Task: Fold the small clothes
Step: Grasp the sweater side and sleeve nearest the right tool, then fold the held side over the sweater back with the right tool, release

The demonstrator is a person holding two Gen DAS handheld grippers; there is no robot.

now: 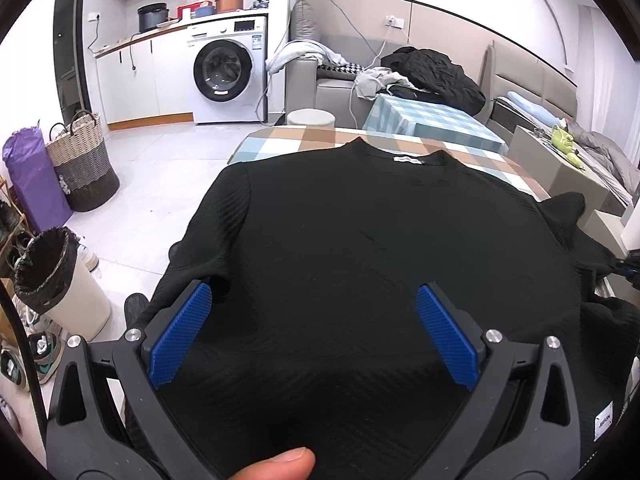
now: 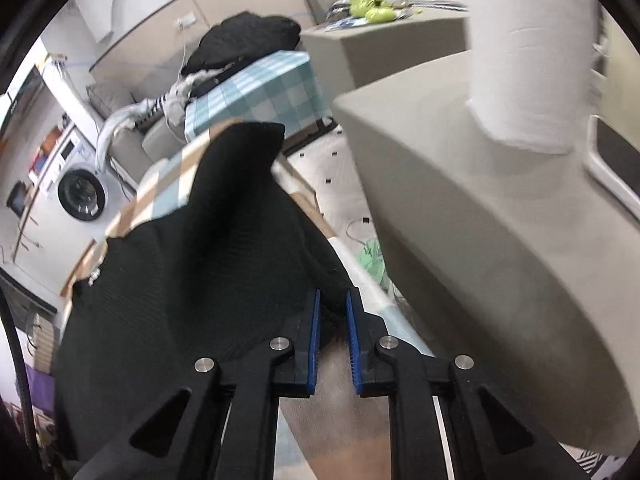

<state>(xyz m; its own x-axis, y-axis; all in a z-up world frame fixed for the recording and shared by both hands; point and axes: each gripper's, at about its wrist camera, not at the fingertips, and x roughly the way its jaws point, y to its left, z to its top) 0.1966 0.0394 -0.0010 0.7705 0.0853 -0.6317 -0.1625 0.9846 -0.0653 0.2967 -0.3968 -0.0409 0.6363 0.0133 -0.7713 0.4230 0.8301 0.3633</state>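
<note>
a black sweater (image 1: 360, 248) is spread flat on a checked tablecloth (image 1: 280, 140), collar at the far end. the left gripper (image 1: 314, 300) is held wide open above its near hem. the sweater's edge is pinched between the nearly closed right gripper (image 2: 332, 300).

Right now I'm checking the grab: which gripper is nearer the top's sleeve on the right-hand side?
Right. The right gripper is pinched on the black top by that sleeve; the left gripper hovers open over the body.
</note>
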